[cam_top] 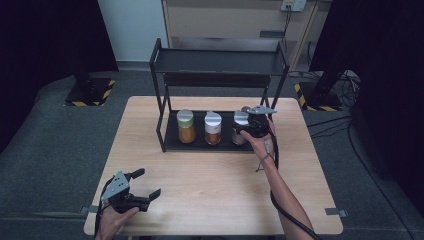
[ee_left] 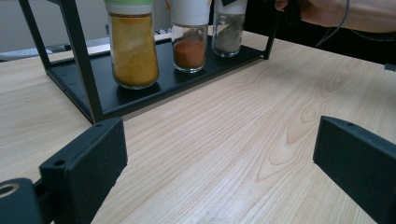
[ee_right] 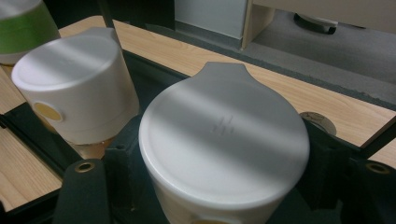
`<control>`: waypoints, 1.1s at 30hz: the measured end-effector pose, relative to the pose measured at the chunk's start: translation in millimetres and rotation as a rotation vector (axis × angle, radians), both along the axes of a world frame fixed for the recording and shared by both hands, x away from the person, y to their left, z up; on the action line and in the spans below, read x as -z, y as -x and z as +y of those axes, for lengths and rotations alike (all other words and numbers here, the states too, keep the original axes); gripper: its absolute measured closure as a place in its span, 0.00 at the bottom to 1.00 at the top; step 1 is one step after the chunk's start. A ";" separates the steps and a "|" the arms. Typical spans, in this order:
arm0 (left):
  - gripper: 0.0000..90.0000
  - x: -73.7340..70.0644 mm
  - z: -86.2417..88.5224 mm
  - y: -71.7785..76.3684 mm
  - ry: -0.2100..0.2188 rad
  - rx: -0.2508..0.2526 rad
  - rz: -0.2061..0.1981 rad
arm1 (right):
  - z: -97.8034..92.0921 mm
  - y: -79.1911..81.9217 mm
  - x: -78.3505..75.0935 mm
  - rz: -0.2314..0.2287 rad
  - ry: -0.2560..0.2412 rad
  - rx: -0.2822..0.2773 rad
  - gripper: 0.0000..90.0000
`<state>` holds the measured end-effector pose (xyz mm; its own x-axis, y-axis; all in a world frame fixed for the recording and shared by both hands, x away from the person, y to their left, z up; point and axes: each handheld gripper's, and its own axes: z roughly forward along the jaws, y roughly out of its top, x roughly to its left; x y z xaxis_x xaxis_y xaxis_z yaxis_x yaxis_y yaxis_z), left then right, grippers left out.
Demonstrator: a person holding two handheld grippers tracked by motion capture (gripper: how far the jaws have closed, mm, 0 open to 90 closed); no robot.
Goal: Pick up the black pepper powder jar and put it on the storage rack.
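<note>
**Right tongs around the grey jar, nothing lifted yet**

Three jars stand in a row on the bottom shelf of the black rack [cam_top: 165, 142]: a yellow jar [cam_top: 186, 127] at the left, an orange jar [cam_top: 213, 128] in the middle and a grey jar [cam_top: 240, 129] at the right. The right tongs [cam_top: 248, 128] have reached in to the grey jar. In the right gripper view its white lid [ee_right: 224, 140] sits squarely between the two black jaws, one on either side, close against the cap. Whether they are pressing on it or just short of it I cannot tell. The jar looks upright and its base seems to rest on the shelf, so the work appears to be at the grasp stage, with the lift and any carrying left to do. The other two jars are untouched.

The right forearm stretches forward across the tabletop [cam_top: 215, 185], the hand at the rack's front right corner and the tongs levelled at lid height. The left tongs [cam_top: 147, 186] rest low at the near left corner of the tabletop, well apart from the rack. Their jaws are spread wide with nothing between them but bare wood, and they point toward the rack.
</note>
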<state>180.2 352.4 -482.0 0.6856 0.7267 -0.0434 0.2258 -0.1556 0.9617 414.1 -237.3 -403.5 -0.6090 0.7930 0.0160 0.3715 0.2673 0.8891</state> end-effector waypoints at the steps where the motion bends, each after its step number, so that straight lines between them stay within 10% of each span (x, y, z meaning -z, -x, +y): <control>1: 0.02 0.0 0.1 0.0 0.000 0.000 0.000 | -0.3 -0.3 0.9 -0.003 0.000 0.000 0.35; 23: 0.02 -0.3 -0.4 0.1 -0.003 -0.001 0.000 | -3.6 0.7 11.7 -0.009 -0.034 0.001 0.34; 33: 0.02 -0.6 -0.6 0.4 -0.005 -0.001 -0.001 | -4.2 2.6 14.5 -0.017 -0.052 0.008 0.19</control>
<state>179.8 351.9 -481.4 0.6849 0.7276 -0.0392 0.2248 -0.1599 0.9612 411.5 -241.4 -418.0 -0.6035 0.7960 0.0474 0.3579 0.2174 0.9081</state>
